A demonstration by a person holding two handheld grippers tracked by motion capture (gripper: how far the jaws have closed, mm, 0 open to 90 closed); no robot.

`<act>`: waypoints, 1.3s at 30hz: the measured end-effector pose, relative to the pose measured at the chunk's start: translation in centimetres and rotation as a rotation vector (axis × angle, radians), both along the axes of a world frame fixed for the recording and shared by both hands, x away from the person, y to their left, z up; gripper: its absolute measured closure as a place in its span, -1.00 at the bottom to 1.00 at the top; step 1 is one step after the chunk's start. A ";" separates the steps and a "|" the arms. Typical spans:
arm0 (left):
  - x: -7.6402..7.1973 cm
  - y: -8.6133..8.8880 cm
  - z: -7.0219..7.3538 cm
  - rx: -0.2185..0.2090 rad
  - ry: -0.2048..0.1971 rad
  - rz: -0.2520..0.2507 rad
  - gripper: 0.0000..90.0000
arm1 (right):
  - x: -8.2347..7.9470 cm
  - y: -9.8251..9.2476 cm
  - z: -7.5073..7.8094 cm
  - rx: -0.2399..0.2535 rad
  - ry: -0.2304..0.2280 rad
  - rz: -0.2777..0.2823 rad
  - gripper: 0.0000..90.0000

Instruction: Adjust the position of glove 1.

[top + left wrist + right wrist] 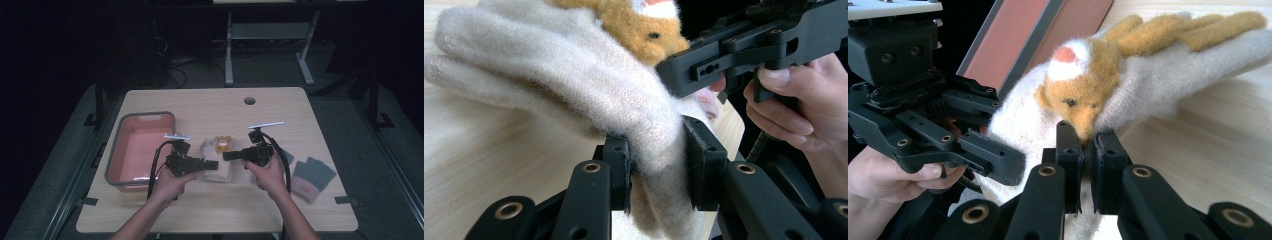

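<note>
A fuzzy cream glove with an orange animal face is at the middle of the wooden table. From the left, my left gripper is shut on a fold of its cream fabric, which bulges between the pads. My right gripper comes from the right and is shut on the glove just under the animal's snout. In the right gripper view the glove's fingers stretch away over the table. The two grippers are close together, tip to tip.
A pink bin with a grey rim stands left of the glove, close behind the left hand. A grey fingerless glove with a pink cuff lies at the right. A round cable hole sits near the table's far edge.
</note>
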State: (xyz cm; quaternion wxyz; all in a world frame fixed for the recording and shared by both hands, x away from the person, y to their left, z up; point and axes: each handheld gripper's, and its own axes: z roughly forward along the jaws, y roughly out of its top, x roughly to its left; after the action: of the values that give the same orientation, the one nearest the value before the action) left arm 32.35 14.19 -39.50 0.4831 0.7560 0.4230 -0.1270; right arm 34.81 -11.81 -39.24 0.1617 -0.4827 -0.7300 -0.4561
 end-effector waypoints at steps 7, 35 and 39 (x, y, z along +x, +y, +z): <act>0.2 0.5 0.7 -0.007 -0.006 -0.003 0.49 | 0.2 0.4 0.8 0.003 -0.006 0.004 0.87; 0.9 3.0 3.0 -0.015 -0.029 0.017 0.49 | 1.5 2.8 3.5 -0.004 -0.035 0.039 0.87; 0.9 3.4 3.2 -0.024 -0.021 0.024 0.49 | 1.7 3.3 3.8 -0.007 -0.036 0.045 0.87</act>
State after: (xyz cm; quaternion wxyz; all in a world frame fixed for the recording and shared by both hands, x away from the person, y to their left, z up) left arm 33.29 17.62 -36.25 0.4981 0.7464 0.4252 -0.1181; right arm 36.48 -8.55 -35.41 0.1570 -0.4583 -0.7451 -0.4584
